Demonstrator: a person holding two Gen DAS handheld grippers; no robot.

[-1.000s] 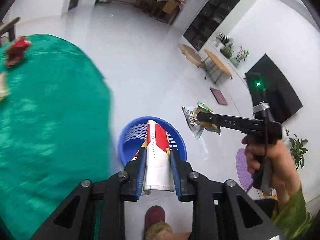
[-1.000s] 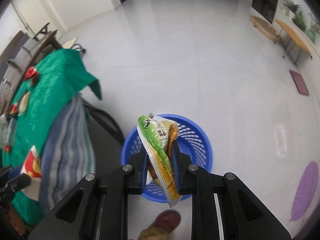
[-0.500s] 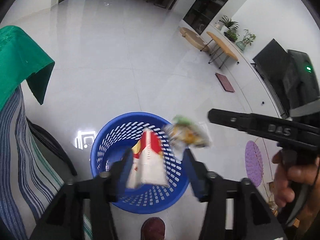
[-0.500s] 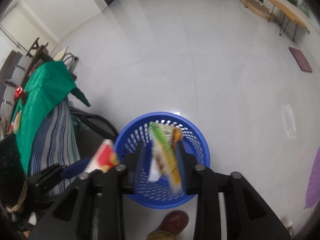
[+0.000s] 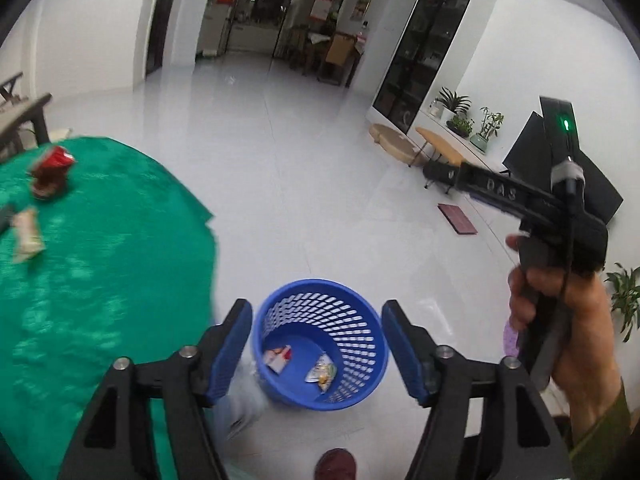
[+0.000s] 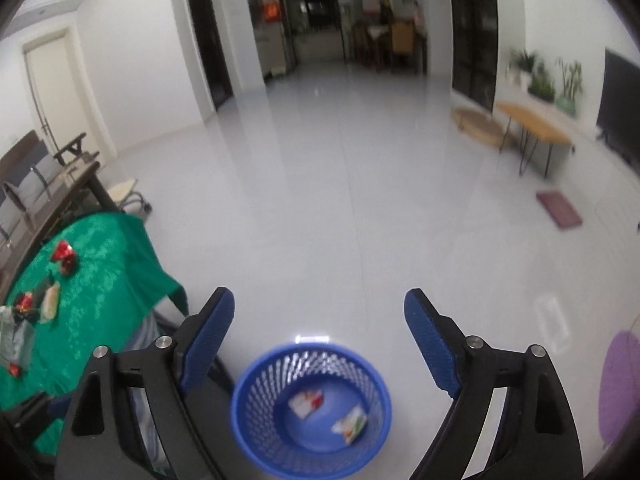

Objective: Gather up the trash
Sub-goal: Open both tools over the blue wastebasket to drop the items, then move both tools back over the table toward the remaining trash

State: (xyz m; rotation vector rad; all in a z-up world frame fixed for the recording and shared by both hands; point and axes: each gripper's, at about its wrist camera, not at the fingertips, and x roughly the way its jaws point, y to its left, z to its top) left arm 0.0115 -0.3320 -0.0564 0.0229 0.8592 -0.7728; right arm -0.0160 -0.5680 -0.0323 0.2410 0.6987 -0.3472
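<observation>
- The blue basket (image 5: pixel 320 344) stands on the white floor beside the green counter (image 5: pixel 100 280).
- Left claw (image 5: pixel 318 346) – jaws spread wide, empty – hangs above the basket.
- Right claw (image 6: pixel 316 344) is likewise wide open and empty over the basket; it also shows in the left view (image 5: pixel 440 170).
- Inside the basket lie a red-white carton (image 5: pixel 278 358) and a green wrapper (image 5: pixel 322 370), apart from each other.
- More trash sits on the counter, well away from the basket: a red wrapper (image 5: pixel 50 172) and a pale packet (image 5: pixel 26 234).

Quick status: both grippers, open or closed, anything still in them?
Left gripper: open, holding nothing.
Right gripper: open, holding nothing.
Both wrappers lie in the blue basket.
</observation>
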